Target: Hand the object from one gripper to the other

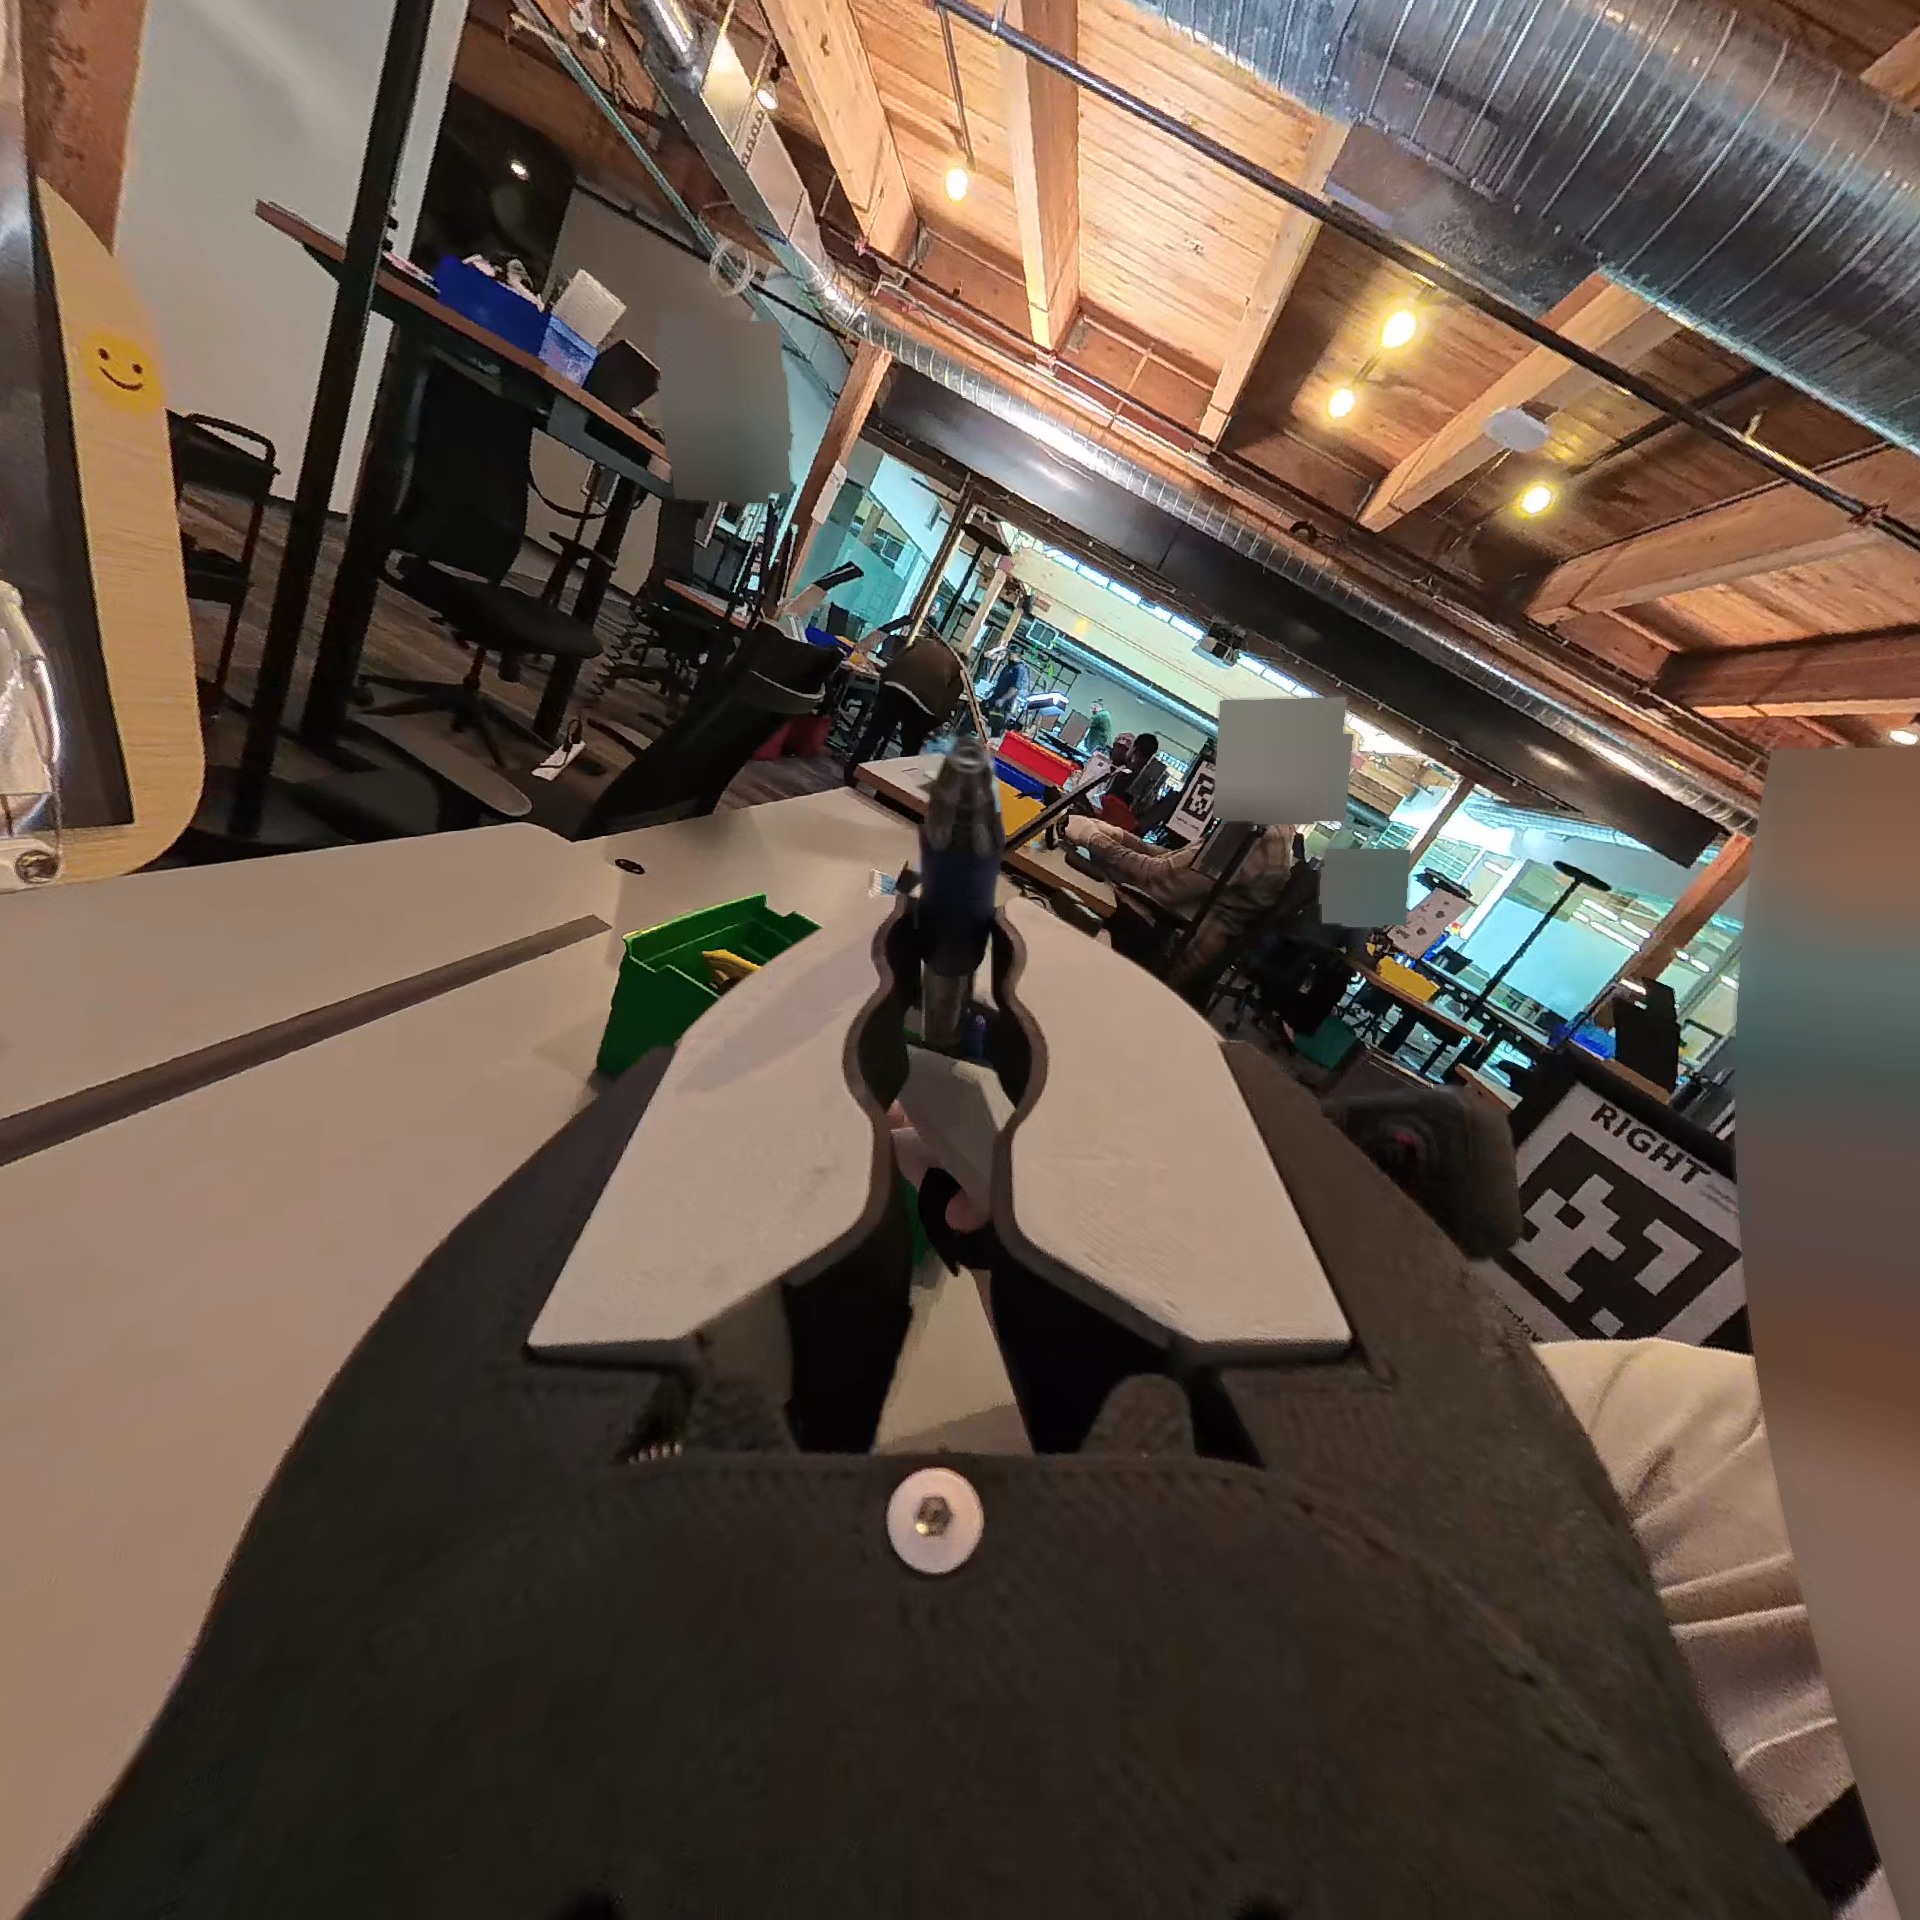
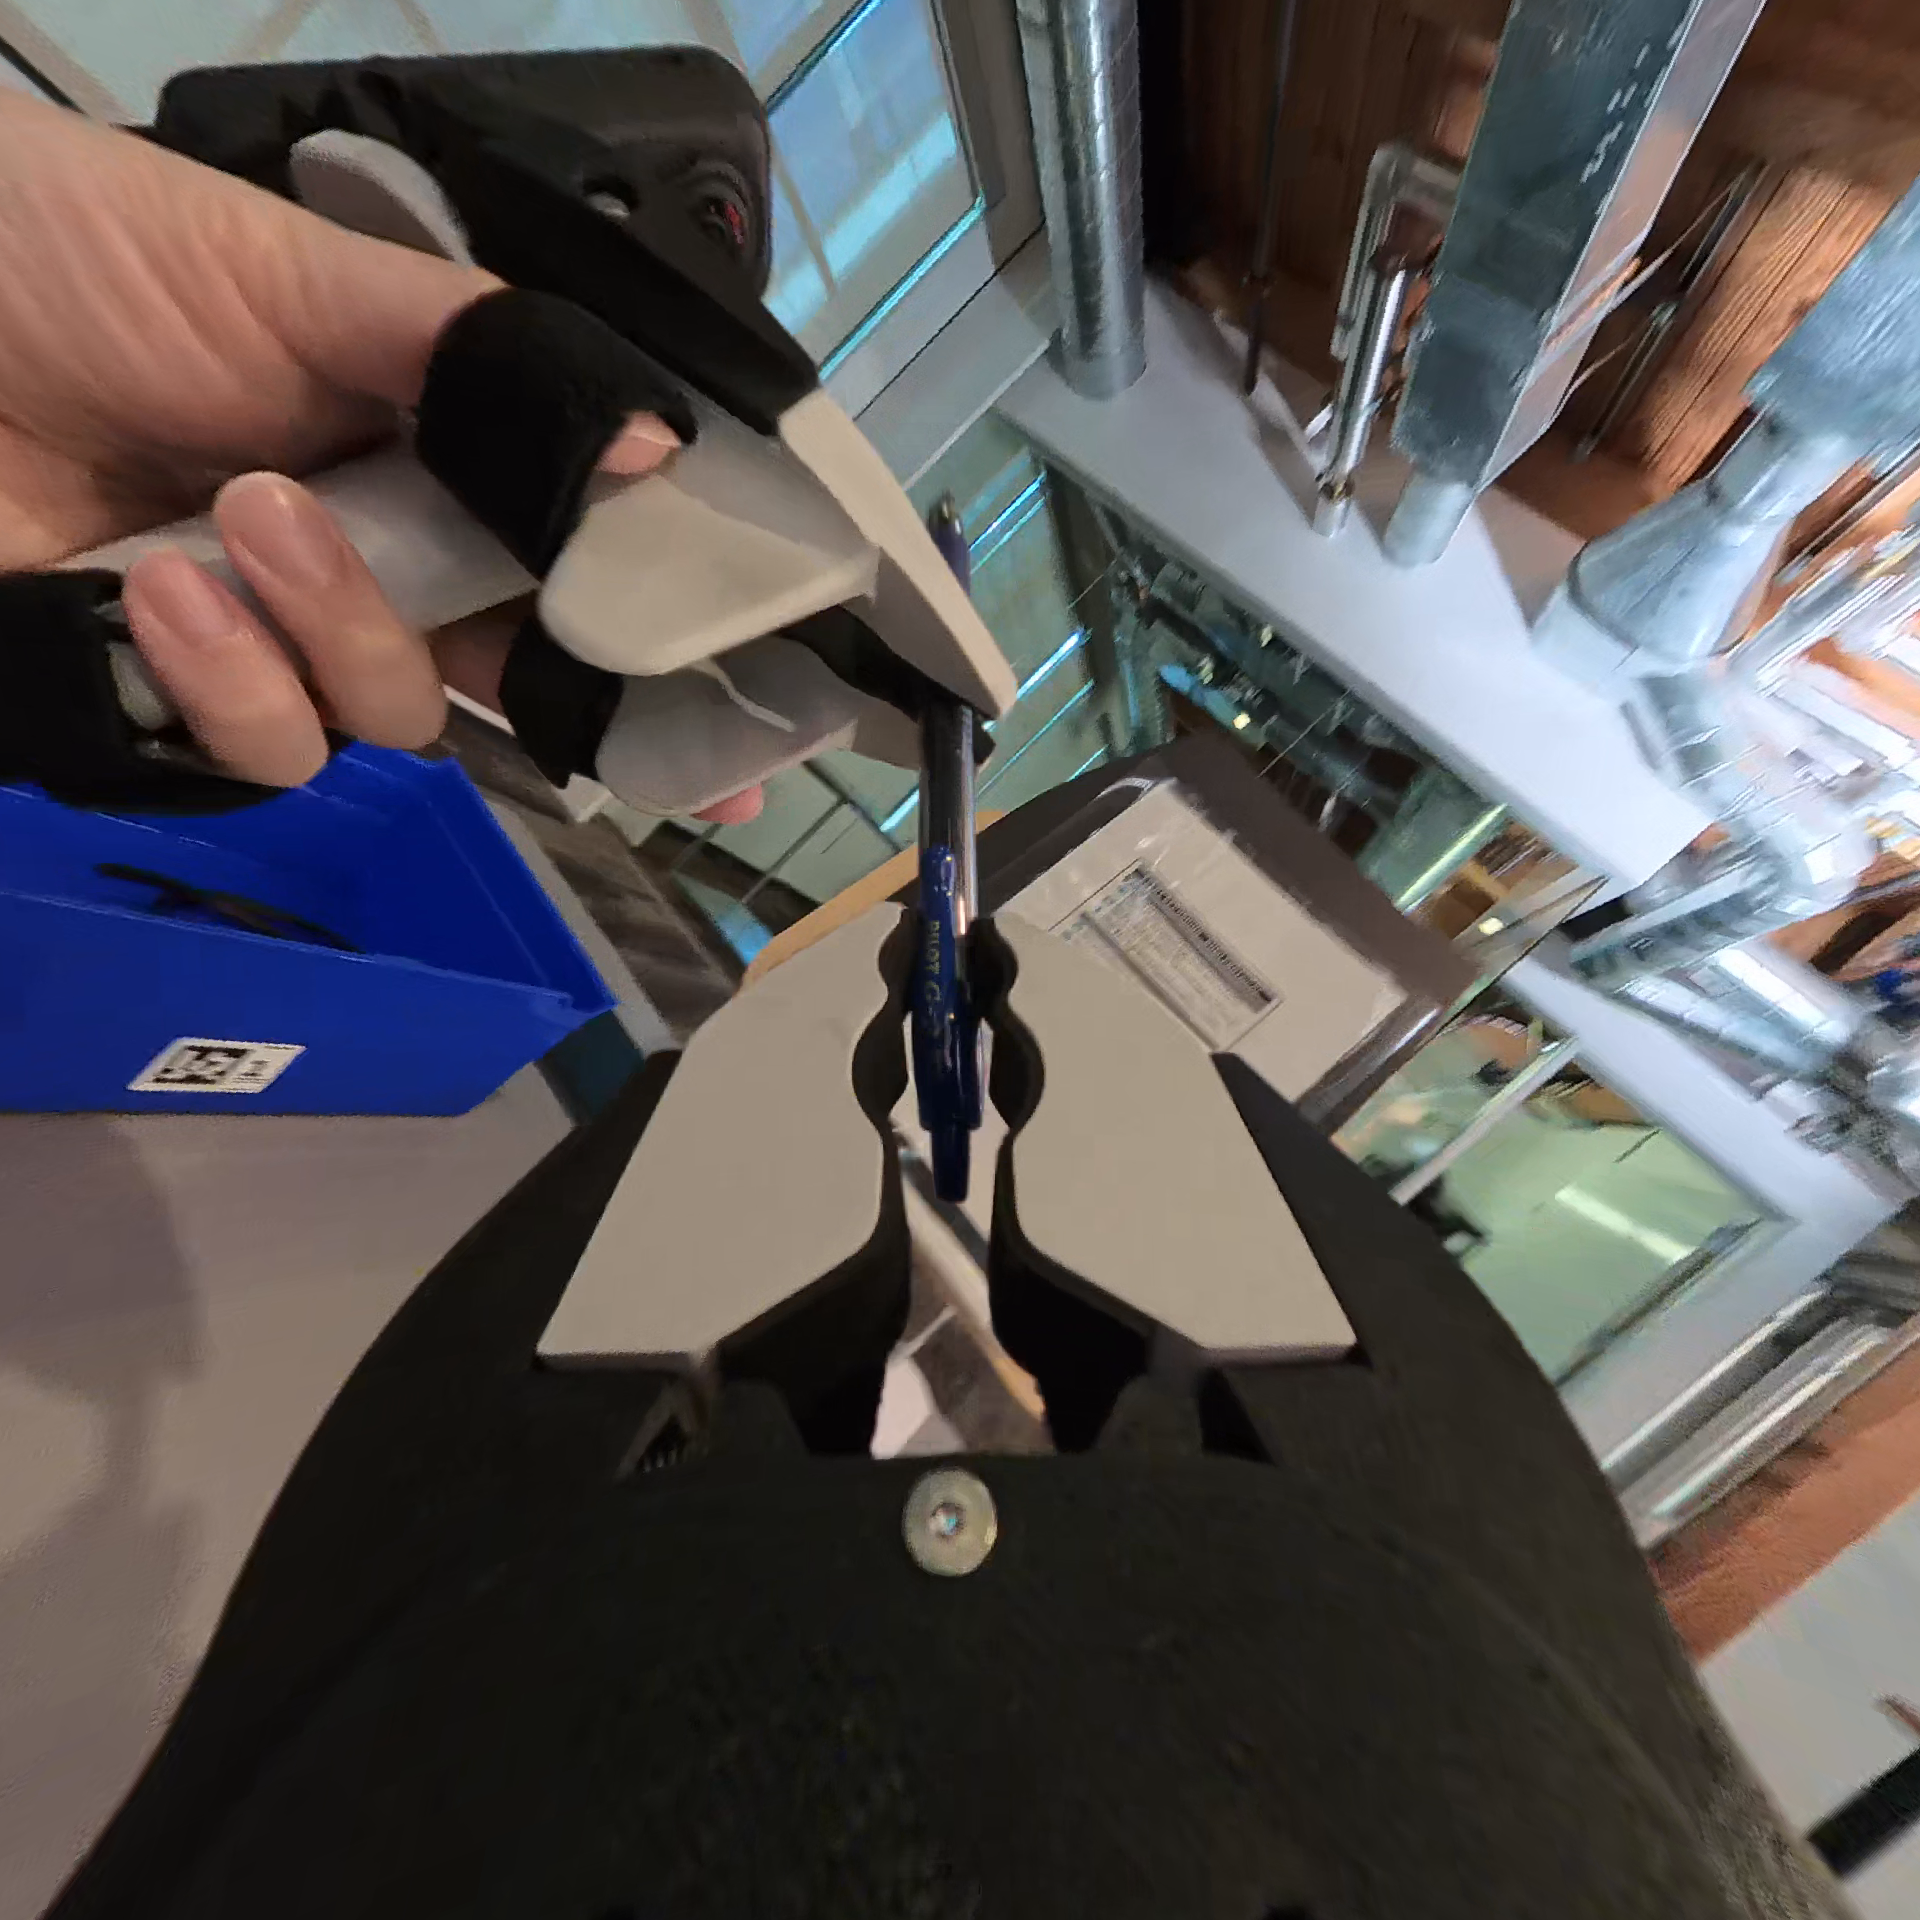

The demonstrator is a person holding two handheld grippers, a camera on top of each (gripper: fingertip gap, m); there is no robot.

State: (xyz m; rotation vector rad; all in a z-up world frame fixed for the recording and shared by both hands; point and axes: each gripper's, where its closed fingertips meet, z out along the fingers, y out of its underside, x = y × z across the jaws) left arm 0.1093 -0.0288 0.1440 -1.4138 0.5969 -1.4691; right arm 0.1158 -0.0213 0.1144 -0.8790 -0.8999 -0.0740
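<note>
A dark blue pen stands between the tips of my left gripper, which is shut on it; its tip points away from the camera. In the right wrist view the pen runs lengthwise between the fingertips of my right gripper, which is closed around its lower barrel. The left gripper, held by a hand in a black fingerless glove, clamps the pen's upper part. Both grippers are in the air above the table. A grey finger of the right gripper shows just below the left one.
A green bin sits on the white table ahead on the left. A blue bin with a square marker sticker stands at the left of the right wrist view. A person's pale sleeve is at the right. My left and right fingertips are right by each other.
</note>
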